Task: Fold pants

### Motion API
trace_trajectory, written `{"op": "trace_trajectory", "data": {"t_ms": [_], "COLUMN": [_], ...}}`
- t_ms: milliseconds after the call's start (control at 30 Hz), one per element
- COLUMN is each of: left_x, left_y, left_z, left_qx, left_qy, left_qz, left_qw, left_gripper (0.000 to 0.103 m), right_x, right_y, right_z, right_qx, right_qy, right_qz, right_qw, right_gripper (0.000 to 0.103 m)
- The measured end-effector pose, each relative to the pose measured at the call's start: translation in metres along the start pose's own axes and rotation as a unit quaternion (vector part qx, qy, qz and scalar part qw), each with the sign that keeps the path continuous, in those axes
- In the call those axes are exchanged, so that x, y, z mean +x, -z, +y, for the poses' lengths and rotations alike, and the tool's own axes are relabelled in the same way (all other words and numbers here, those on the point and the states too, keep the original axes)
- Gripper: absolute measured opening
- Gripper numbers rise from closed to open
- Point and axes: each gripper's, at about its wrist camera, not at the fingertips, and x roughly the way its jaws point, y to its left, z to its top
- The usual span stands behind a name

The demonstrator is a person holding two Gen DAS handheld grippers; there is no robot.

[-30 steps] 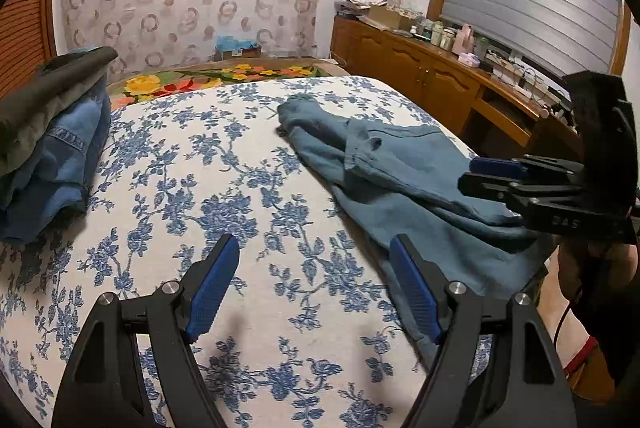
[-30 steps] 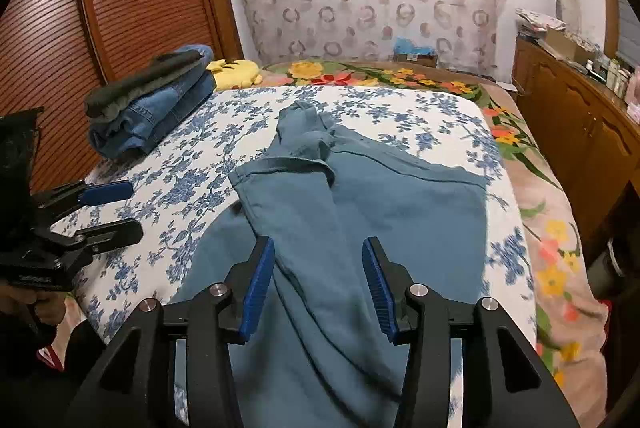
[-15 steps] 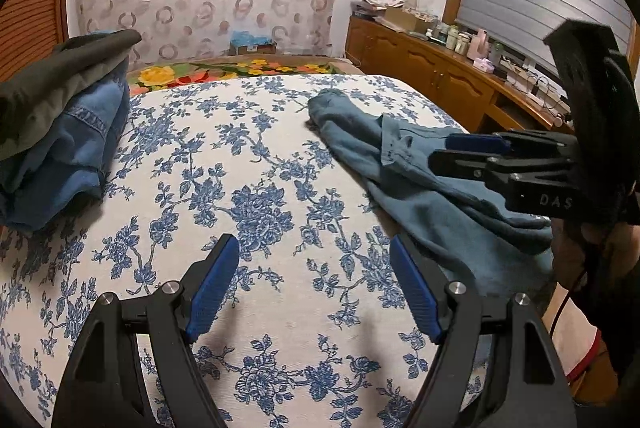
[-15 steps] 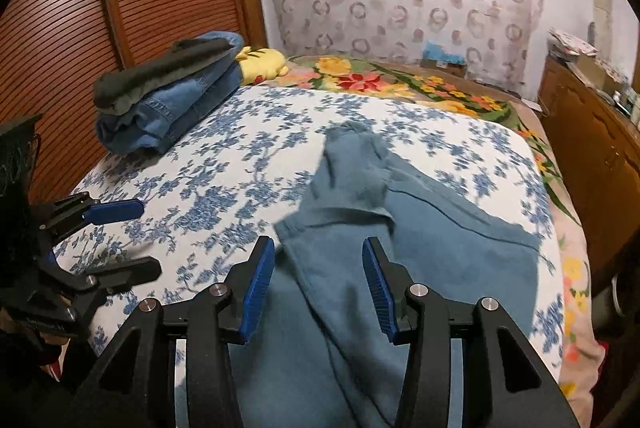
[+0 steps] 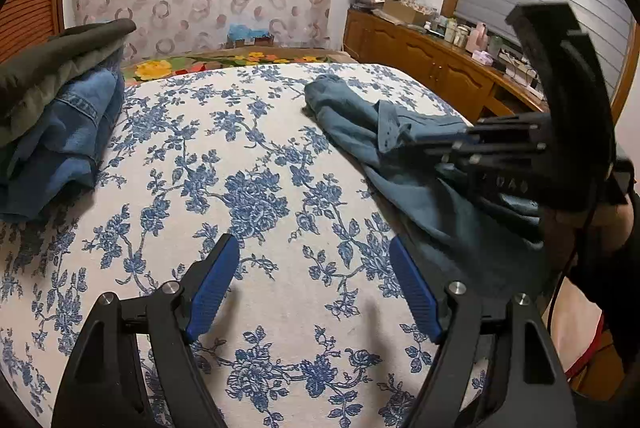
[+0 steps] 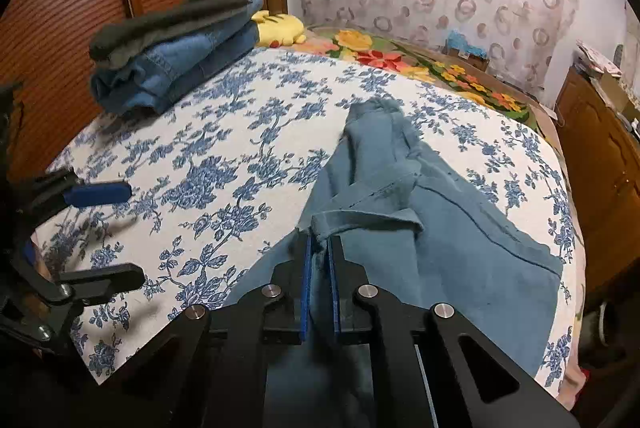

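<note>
Teal-blue pants (image 6: 440, 228) lie crumpled on the right half of a bed with a blue-flowered white cover (image 6: 224, 164). In the left wrist view the pants (image 5: 360, 124) lie to the right. My right gripper (image 6: 319, 248) is shut on a fold of the pants near their near edge. It shows from the side in the left wrist view (image 5: 472, 148). My left gripper (image 5: 314, 260) is open and empty over bare cover, left of the pants. It also shows at the left of the right wrist view (image 6: 100, 232).
A stack of folded jeans and a dark garment (image 6: 176, 44) lies at the bed's far left, also seen in the left wrist view (image 5: 52, 116). A yellow plush (image 6: 280, 26) lies behind it. A wooden cabinet (image 5: 440, 72) runs along the right. A slatted wooden wardrobe (image 6: 60, 8) stands left.
My right gripper has closed from open onto a fold of the pants. Both grippers have shifted left and lower over the bed.
</note>
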Motion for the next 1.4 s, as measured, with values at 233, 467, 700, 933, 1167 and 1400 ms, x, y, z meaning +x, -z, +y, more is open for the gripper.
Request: {"op": "trace_trajectory", "data": {"t_ms": [233, 467, 700, 933, 1167, 1400], "left_x": [0.005, 0.013, 0.018, 0.016, 0.015, 0.016], "left_y": [-0.002, -0.006, -0.007, -0.007, -0.004, -0.002], "left_z": [-0.009, -0.018, -0.023, -0.027, -0.032, -0.036], "left_qx": [0.009, 0.021, 0.028, 0.031, 0.032, 0.035], "left_qy": [0.005, 0.011, 0.016, 0.021, 0.025, 0.028], "left_qz": [0.004, 0.009, 0.013, 0.013, 0.014, 0.017], "left_qw": [0.9999, 0.9997, 0.9994, 0.9992, 0.9991, 0.9989], "left_gripper": [0.078, 0.078, 0.078, 0.078, 0.078, 0.078], "right_x": [-0.029, -0.033, -0.017, -0.036, -0.049, -0.048], "right_y": [-0.004, 0.000, 0.004, -0.001, 0.002, 0.009], "right_z": [-0.025, -0.062, -0.077, -0.085, -0.104, -0.122], "right_qx": [0.018, 0.041, 0.056, 0.053, 0.061, 0.086], "right_qy": [0.014, 0.050, 0.054, 0.068, 0.096, 0.114], "right_qz": [-0.037, -0.026, -0.002, -0.033, -0.038, -0.028], "right_qw": [0.999, 0.998, 0.997, 0.996, 0.993, 0.989], "right_gripper": [0.005, 0.005, 0.005, 0.005, 0.005, 0.005]}}
